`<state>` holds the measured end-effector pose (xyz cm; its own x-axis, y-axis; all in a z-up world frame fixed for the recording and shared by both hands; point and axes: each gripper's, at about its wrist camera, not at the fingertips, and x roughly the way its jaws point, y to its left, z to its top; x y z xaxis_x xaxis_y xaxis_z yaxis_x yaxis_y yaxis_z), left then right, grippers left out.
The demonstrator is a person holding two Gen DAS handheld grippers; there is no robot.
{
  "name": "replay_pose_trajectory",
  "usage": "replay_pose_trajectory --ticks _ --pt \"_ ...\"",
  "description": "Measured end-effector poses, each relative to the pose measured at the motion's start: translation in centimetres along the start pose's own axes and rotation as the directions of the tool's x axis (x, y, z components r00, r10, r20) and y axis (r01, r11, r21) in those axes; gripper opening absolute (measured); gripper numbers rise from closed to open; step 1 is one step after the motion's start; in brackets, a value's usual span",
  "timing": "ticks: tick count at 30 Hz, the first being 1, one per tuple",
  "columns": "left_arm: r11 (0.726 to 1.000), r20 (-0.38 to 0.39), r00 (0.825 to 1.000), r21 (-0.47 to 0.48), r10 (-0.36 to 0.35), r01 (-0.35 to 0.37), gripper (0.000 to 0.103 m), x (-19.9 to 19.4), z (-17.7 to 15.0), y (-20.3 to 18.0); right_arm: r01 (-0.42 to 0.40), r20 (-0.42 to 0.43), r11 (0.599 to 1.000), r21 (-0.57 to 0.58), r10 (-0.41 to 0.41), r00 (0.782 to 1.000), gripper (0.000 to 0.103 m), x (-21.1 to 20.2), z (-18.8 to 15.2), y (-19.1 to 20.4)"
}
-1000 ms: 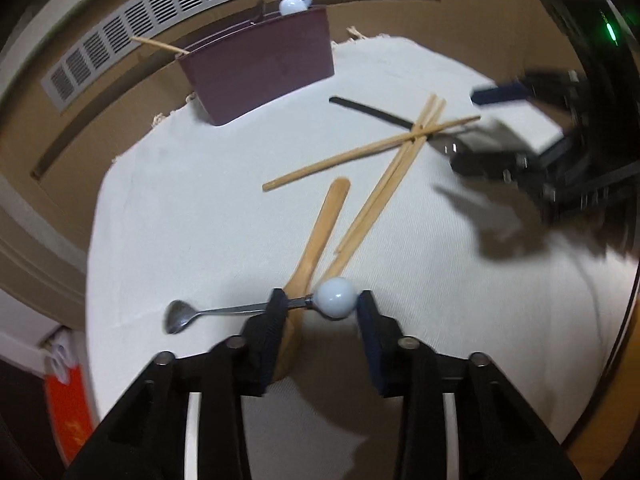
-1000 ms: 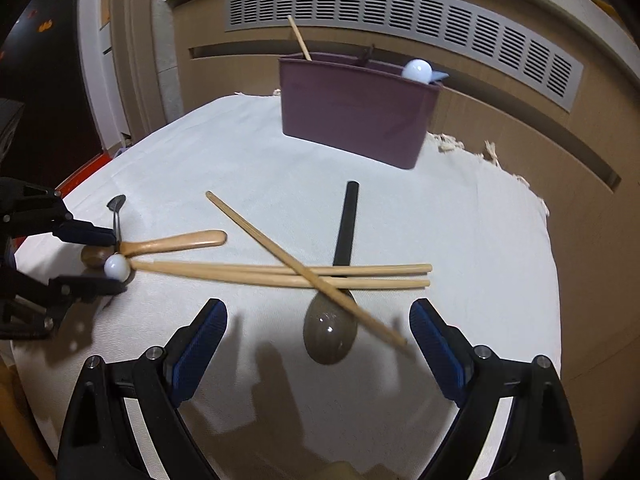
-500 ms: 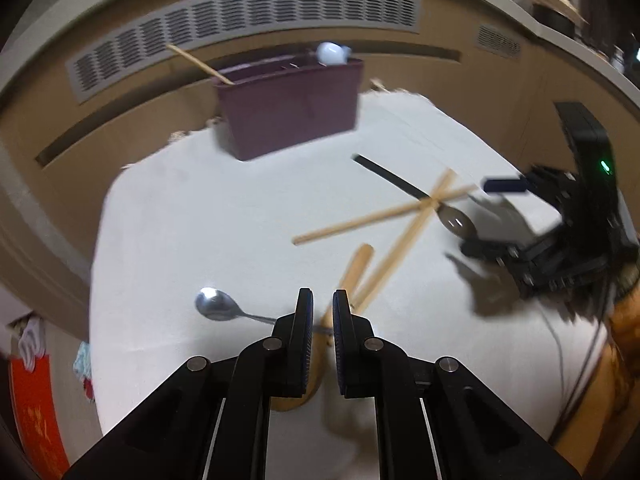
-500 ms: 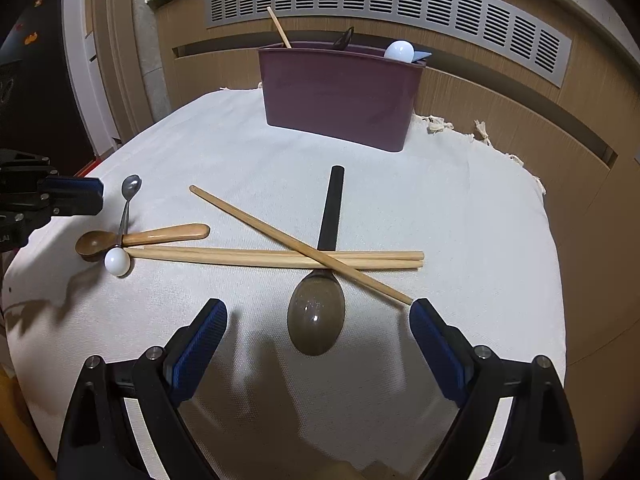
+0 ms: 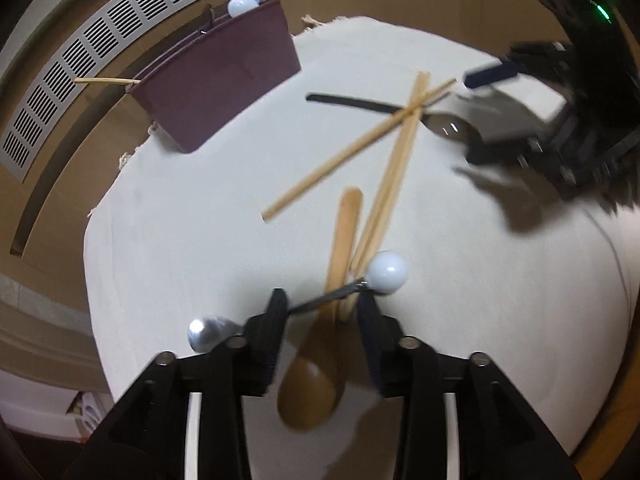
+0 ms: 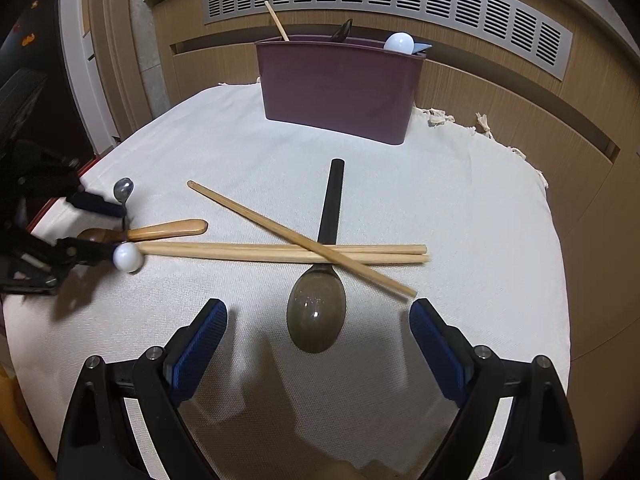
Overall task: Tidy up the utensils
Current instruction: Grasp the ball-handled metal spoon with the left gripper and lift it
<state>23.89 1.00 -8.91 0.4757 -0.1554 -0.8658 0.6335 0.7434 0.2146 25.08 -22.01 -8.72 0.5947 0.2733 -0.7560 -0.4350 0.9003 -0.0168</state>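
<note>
A small metal spoon with a white ball end (image 5: 320, 300) lies across a wooden spoon (image 5: 320, 360) on the white cloth. My left gripper (image 5: 322, 312) is open, its jaws standing on either side of the metal spoon's stem and over the wooden spoon. It also shows in the right wrist view (image 6: 100, 232) at the far left. Three wooden chopsticks (image 6: 280, 252) lie crossed over a black-handled dark spoon (image 6: 320, 300). My right gripper (image 6: 318, 340) is open and empty, just in front of the dark spoon's bowl.
A maroon utensil holder (image 6: 340, 88) stands at the back of the cloth, with a chopstick, a dark spoon and a ball-ended utensil in it. The cloth-covered table (image 6: 480, 240) drops off at its right edge. A wooden wall with a vent grille stands behind.
My left gripper was shut half a second ago and is now open around the metal spoon's stem. The right gripper has moved slightly closer to the dark spoon.
</note>
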Motion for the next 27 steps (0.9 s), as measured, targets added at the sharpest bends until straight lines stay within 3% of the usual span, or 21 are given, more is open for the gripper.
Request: replay_pose_trajectory --ticks 7,9,12,18,23,27 --pt "0.996 0.041 0.995 0.019 -0.087 0.086 0.042 1.7 3.1 -0.7 -0.019 -0.011 1.0 0.017 0.019 1.0 0.091 0.2 0.0 -0.5" --pt "0.99 0.049 0.989 0.028 -0.14 0.139 0.042 2.0 4.0 -1.3 -0.023 -0.014 0.999 0.022 0.023 1.0 0.091 0.2 0.1 -0.6" --pt "0.988 0.064 0.986 0.032 -0.154 0.153 0.042 2.3 5.0 -2.3 -0.023 -0.011 0.999 0.03 0.023 1.0 0.091 0.2 0.1 -0.7" --pt "0.974 0.099 0.973 -0.066 -0.211 0.218 0.042 3.3 6.7 -2.7 0.011 0.02 0.998 0.06 -0.012 1.0 0.091 -0.8 0.5 -1.7" --pt "0.961 0.101 0.955 0.028 -0.278 0.277 0.042 3.6 8.4 -4.7 0.058 0.058 0.993 0.106 -0.065 0.996 0.091 -3.4 1.1 -3.8" --pt "0.957 0.09 0.954 0.076 -0.287 0.281 0.041 3.8 9.8 -6.1 0.082 0.079 0.982 0.171 -0.096 0.992 0.093 -5.4 1.3 -6.1"
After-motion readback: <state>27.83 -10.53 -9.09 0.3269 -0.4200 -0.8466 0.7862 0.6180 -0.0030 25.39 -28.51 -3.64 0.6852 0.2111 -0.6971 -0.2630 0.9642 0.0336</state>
